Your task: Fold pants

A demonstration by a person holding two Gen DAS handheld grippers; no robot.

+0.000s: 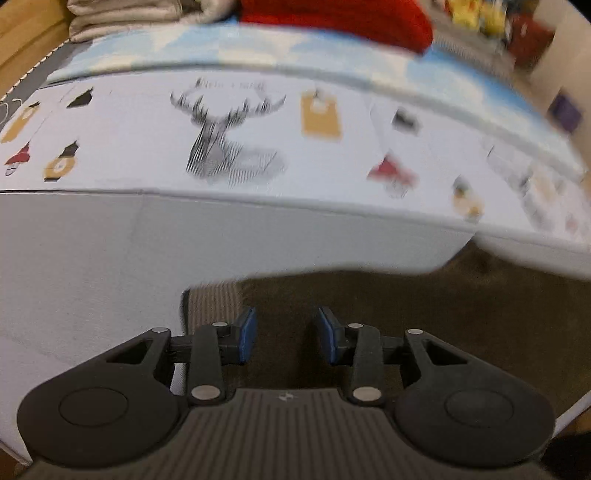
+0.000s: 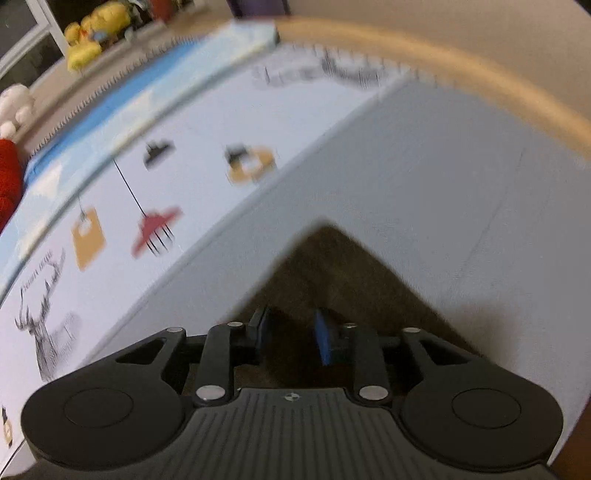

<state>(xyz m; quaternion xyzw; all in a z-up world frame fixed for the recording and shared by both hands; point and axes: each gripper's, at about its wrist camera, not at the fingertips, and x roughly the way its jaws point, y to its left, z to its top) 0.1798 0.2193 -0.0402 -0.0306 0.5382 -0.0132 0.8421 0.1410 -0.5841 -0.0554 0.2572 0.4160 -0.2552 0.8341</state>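
Observation:
No pants show in either view. My left gripper (image 1: 287, 334) is open and empty, low beside the bed, over brown carpet (image 1: 406, 314) at the foot of the hanging white sheet (image 1: 92, 258). My right gripper (image 2: 291, 338) is open and empty, also low over the carpet (image 2: 325, 266), facing a corner of the bed where the white sheet (image 2: 424, 177) hangs down. Both views are motion-blurred.
The bed top is a white sheet printed with a deer (image 1: 225, 136), orange tags and red shapes. A light blue blanket (image 1: 258, 48), a red cushion (image 1: 340, 18) and folded grey bedding (image 1: 129, 18) lie at the far side. Yellow plush toys (image 2: 92, 33) stand behind the bed.

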